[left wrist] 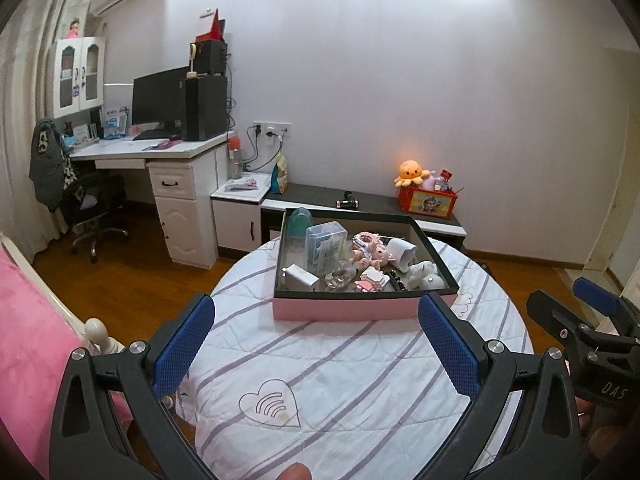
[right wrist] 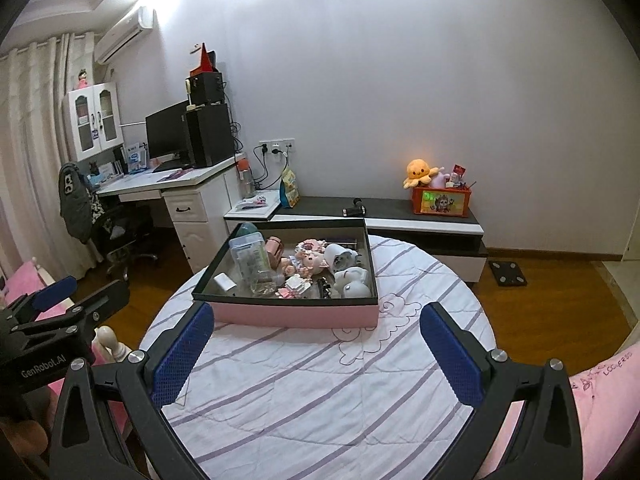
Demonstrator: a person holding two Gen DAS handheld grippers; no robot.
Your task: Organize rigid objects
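Note:
A pink box (left wrist: 344, 309) (right wrist: 296, 314) with a dark rim stands on the far half of a round table under a striped white cloth (left wrist: 360, 372) (right wrist: 320, 380). Inside lie a clear plastic container (left wrist: 326, 245) (right wrist: 250, 258), a white charger block (left wrist: 301, 276) (right wrist: 225, 281), a pink doll (left wrist: 370, 254) (right wrist: 308, 262), a white cup (left wrist: 402, 254) (right wrist: 340, 258) and white figurines (left wrist: 426, 276) (right wrist: 352, 282). My left gripper (left wrist: 316, 320) is open, held short of the box with nothing between its fingers. My right gripper (right wrist: 316, 326) is likewise open and empty, in front of the box.
A pink bed (left wrist: 36, 344) with a white post lies at the left. Beyond the table, a low dark-topped cabinet (left wrist: 368, 204) carries an orange toy box (left wrist: 427, 201), and a white desk (left wrist: 168, 152) with a monitor and an office chair (left wrist: 92, 208) stands along the wall.

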